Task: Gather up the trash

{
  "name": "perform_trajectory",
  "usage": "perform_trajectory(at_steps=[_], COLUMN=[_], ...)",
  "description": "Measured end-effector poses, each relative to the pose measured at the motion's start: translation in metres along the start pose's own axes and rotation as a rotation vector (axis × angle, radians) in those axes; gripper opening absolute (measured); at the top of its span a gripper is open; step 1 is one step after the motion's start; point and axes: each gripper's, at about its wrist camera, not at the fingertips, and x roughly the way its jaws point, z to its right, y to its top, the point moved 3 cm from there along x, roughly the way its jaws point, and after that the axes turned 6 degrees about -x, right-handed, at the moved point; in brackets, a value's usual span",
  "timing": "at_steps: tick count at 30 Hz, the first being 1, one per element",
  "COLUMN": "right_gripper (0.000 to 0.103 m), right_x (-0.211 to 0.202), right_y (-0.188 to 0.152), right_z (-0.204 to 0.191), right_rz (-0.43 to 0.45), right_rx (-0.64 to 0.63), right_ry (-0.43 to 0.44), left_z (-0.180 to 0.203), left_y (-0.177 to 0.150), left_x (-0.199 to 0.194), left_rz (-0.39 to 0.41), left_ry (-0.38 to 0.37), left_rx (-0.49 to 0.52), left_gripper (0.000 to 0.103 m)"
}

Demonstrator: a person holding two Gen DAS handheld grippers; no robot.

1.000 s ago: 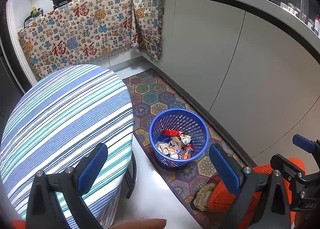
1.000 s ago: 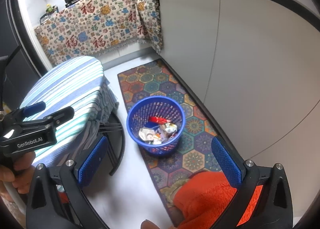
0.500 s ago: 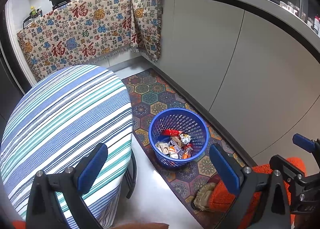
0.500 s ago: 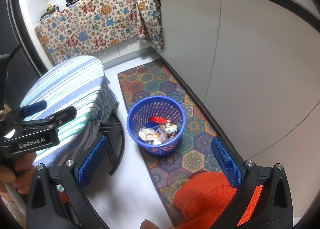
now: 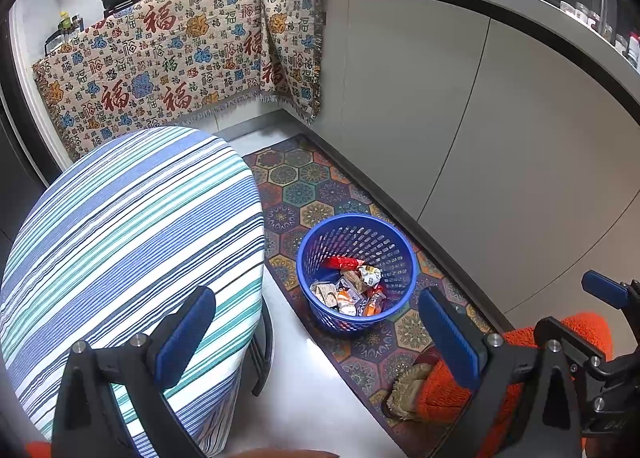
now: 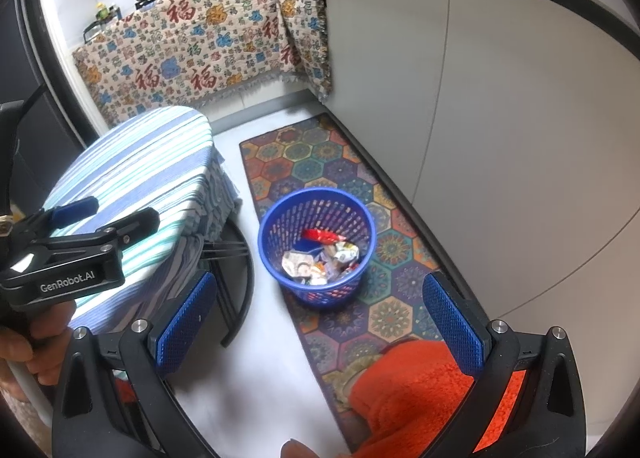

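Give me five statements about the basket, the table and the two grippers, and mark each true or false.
1. The blue basket stands on the patterned rug. True.
2. The basket is empty. False: wrappers lie in it.
3. The left gripper holds a wrapper. False: it is open and holds nothing.
4. The right gripper is open. True.
5. The striped table has trash on it. False: no trash shows on its visible top.

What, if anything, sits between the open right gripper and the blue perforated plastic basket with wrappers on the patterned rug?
Nothing visible: only bare floor and rug lie between the right gripper and the blue perforated plastic basket.
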Motion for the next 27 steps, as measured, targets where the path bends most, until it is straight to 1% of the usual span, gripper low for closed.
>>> perform_trajectory(at_steps=[27], right_gripper=[0.103], right_x=[0.0024], right_y=[-0.0001], right_z=[0.0007], right_rz=[-0.006], right_rx=[0.002], right_ry=[-0.002], left_z=[-0.0022], left_y=[-0.0022], left_x=[0.0014], left_rz=[-0.004], left_ry=[-0.001], left_rx=[0.004], left_gripper=[0.103])
